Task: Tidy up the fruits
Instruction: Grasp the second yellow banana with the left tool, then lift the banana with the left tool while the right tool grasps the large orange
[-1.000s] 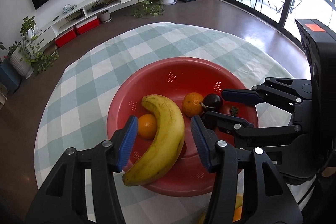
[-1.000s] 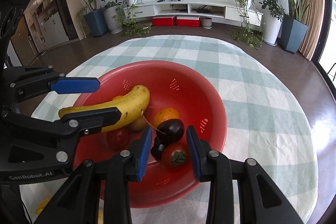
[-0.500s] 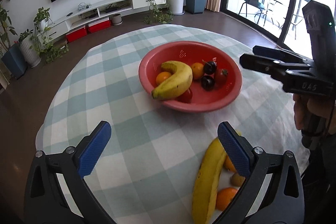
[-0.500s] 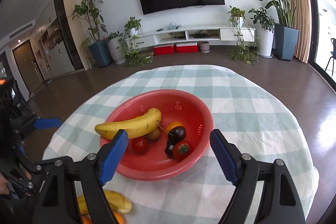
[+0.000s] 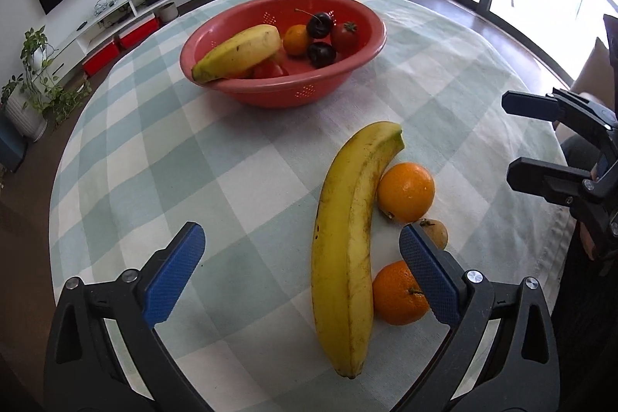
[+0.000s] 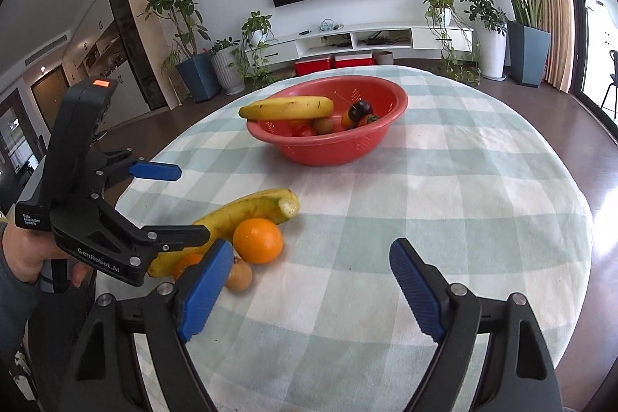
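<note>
A red bowl point(image 5: 363, 64) point(image 6: 328, 153) on the far half of the table holds a banana point(image 5: 239, 53), an orange, dark cherries point(image 5: 320, 24) and tomatoes. Nearer me a loose banana point(image 5: 347, 238) point(image 6: 247, 211) lies on the cloth beside two oranges point(image 5: 405, 192) point(image 5: 398, 296) and a small brown fruit point(image 5: 438, 234). My left gripper point(image 5: 301, 234) hovers over this banana, which sits between the wide jaws untouched; they are closing slightly. My right gripper point(image 6: 312, 246) is open over bare cloth to the right of the pile, nothing between its fingers.
The round table wears a green-and-white checked cloth point(image 6: 444, 180); its near edge runs just below the loose fruit. A person's hand point(image 6: 23, 250) holds the left gripper's handle at the left edge. Floor, plants and a TV wall lie beyond.
Both grippers have opened and pulled back from the bowl toward the table's near side. The banana and the dark cherries stay in the bowl. The loose fruit pile has come into view.
</note>
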`<action>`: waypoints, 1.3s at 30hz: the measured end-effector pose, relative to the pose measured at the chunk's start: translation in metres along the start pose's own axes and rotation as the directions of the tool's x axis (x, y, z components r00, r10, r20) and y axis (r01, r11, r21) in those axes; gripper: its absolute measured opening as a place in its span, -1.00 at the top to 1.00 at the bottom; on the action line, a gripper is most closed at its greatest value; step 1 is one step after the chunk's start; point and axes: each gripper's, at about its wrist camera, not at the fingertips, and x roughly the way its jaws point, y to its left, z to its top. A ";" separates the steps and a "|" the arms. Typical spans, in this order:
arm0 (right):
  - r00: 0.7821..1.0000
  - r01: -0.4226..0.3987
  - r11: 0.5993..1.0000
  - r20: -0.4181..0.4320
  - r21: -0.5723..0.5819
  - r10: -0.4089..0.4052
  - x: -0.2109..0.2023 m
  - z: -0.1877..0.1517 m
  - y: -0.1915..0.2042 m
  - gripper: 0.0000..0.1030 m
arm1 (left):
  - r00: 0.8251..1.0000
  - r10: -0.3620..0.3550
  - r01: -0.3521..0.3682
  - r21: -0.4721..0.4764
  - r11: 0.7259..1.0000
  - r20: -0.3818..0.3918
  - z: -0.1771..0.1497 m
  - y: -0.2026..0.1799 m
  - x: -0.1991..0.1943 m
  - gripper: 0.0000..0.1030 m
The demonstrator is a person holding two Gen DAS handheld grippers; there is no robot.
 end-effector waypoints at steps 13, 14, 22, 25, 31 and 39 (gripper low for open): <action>0.999 -0.003 1.000 -0.036 0.029 0.004 0.008 -0.009 -0.008 -0.50 | 0.986 -0.015 0.032 0.103 0.994 -0.163 0.019 -0.012 0.027 -0.18; 0.999 -0.004 1.000 -0.037 0.029 0.005 0.007 -0.009 -0.007 -0.49 | 0.984 -0.021 0.039 0.101 0.994 -0.175 0.020 -0.013 0.030 -0.13; 0.999 -0.010 0.999 -0.039 0.034 0.012 0.006 -0.009 -0.008 -0.48 | 0.976 -0.044 0.066 0.099 0.993 -0.213 0.026 -0.019 0.042 0.17; 0.999 -0.009 0.999 -0.040 0.033 0.011 0.007 -0.009 -0.008 -0.48 | 0.974 -0.052 0.075 0.097 0.992 -0.219 0.026 -0.020 0.044 0.30; 0.999 -0.009 0.999 -0.045 0.032 0.010 0.009 -0.010 -0.007 -0.46 | 0.977 -0.036 0.062 0.116 0.991 -0.210 0.027 -0.024 0.044 0.39; 0.999 -0.006 1.000 -0.047 0.026 0.007 0.010 -0.010 -0.007 -0.42 | 0.986 -0.041 0.055 0.083 0.995 -0.162 0.019 -0.023 0.036 0.40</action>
